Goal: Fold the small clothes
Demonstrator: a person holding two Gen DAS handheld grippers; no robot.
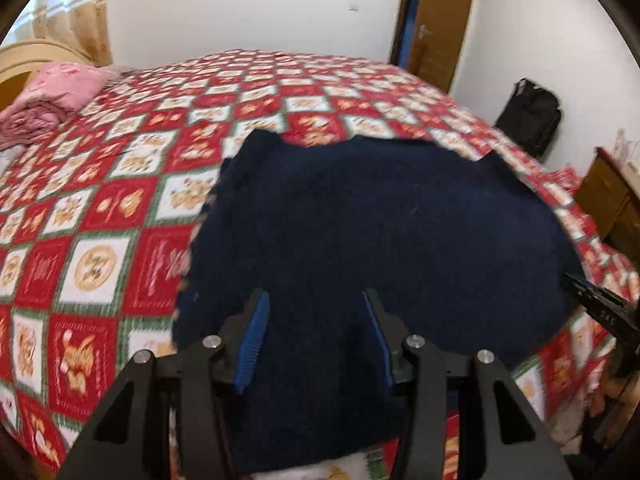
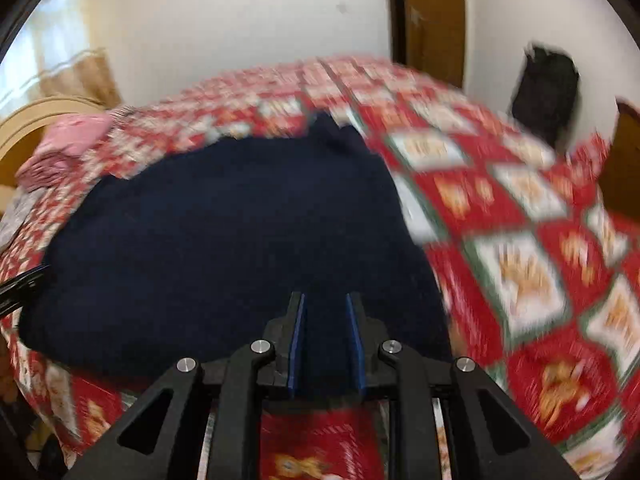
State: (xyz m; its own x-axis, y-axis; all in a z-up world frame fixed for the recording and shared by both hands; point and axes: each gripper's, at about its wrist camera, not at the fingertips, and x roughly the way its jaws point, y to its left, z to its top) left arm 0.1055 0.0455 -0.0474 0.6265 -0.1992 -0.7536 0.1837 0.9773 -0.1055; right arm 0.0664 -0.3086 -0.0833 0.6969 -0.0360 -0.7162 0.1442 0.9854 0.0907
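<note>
Navy sweater point(image 1: 372, 232) lies flat on the quilted bed point(image 1: 120, 208), its near hem just ahead of and below both grippers. Left gripper point(image 1: 316, 308) fingers apart, nothing between; right gripper point(image 2: 325, 308) fingers narrowly apart, empty. Both pitch down toward the hem, left over its left part, right over its right.

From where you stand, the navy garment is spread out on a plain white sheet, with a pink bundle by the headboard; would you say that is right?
Not quite: the navy garment lies on a red, white and green checked bedspread, not a plain white sheet, as the left wrist view shows. The pink bundle is indeed by the headboard.
</note>
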